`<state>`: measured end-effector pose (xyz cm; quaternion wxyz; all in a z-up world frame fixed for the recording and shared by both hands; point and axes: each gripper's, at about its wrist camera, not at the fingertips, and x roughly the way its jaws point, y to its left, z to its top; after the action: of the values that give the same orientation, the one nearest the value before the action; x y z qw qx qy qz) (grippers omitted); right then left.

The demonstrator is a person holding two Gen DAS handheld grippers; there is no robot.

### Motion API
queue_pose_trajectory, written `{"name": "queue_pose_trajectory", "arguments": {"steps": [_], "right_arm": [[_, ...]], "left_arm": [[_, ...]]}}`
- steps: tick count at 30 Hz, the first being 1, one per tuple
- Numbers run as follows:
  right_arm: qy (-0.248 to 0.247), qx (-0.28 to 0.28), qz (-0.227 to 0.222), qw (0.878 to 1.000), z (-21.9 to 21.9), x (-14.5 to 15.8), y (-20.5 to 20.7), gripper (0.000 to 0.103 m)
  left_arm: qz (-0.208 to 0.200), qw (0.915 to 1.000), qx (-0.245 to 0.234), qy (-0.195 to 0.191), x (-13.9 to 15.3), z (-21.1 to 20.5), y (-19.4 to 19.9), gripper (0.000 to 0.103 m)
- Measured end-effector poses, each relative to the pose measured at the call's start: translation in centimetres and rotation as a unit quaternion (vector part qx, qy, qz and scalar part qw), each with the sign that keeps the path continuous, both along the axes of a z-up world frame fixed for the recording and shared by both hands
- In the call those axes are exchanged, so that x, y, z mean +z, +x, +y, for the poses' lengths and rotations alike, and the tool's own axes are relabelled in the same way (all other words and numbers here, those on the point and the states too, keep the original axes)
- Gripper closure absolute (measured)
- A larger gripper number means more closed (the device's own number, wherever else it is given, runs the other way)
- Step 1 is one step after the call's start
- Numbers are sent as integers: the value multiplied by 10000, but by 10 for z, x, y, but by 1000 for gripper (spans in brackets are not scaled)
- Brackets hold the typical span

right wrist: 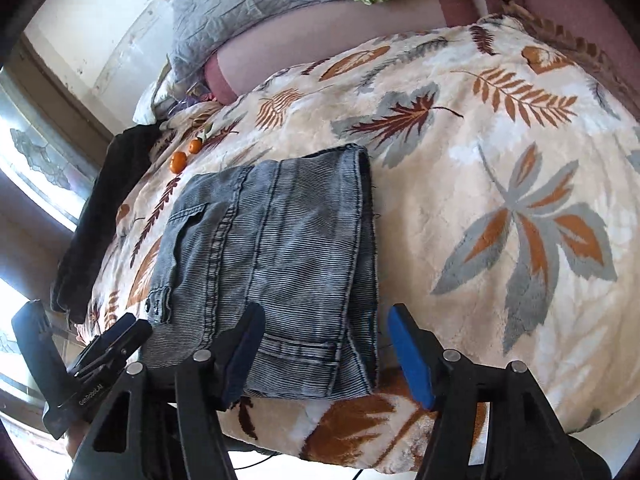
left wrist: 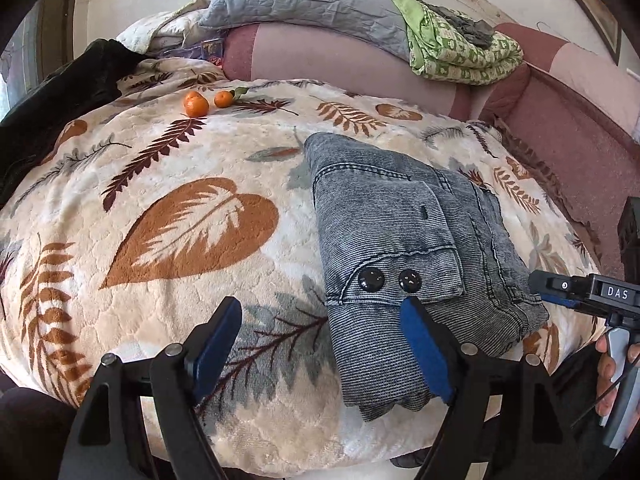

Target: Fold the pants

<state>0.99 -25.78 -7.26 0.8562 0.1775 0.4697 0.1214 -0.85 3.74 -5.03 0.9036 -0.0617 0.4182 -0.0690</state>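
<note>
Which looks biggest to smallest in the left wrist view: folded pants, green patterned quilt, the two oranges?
1. Folded pants, though nearness to the camera inflates them.
2. Green patterned quilt, farther back.
3. The two oranges: smallest; left one looks slightly larger.

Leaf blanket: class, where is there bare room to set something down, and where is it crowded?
Free: the leaf blanket between the folded pants and the dark garment, below the two oranges; also right of the pants, toward the pink cushions. Crowded: the far edge, with the grey quilt and green bedding.

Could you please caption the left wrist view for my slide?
Open left gripper hovers by folded grey pants on a leaf-print blanket.
</note>
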Motion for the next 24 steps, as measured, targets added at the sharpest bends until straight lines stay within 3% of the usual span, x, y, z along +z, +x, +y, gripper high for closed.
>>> {"name": "queue_pose_trajectory", "arguments": {"steps": [3, 6, 10, 12, 15, 18, 20, 24], "right_arm": [[114, 133, -180, 9997, 7, 3, 3, 35], [-318, 251, -498, 9979, 20, 9, -2, 35], [-1256, 533, -140, 9905, 40, -12, -5, 32], [-1469, 554, -308, 9871, 44, -4, -8, 30], [-1117, 363, -465, 9920, 35, 8, -16, 30], [-1058, 400, -700, 9911, 36, 15, -22, 30], [-1481, 622, -302, 9865, 49, -3, -17, 27], [-1274, 570, -270, 9898, 43, 6, -19, 27]], "left_arm": [[29, 9999, 34, 99, 4, -1, 1, 21], [-3, 9998, 37, 211, 6, -4, 1, 21], [82, 9987, 17, 497, -6, -11, 3, 18], [59, 9988, 34, 494, -1, -10, 1, 18], [-137, 9994, 102, 300, 18, -7, -4, 18], [-286, 9985, -56, 457, 22, -19, -7, 18], [222, 9958, -393, 797, -3, -37, -1, 17], [-49, 9962, -388, 775, 1, -39, -11, 17]]}}
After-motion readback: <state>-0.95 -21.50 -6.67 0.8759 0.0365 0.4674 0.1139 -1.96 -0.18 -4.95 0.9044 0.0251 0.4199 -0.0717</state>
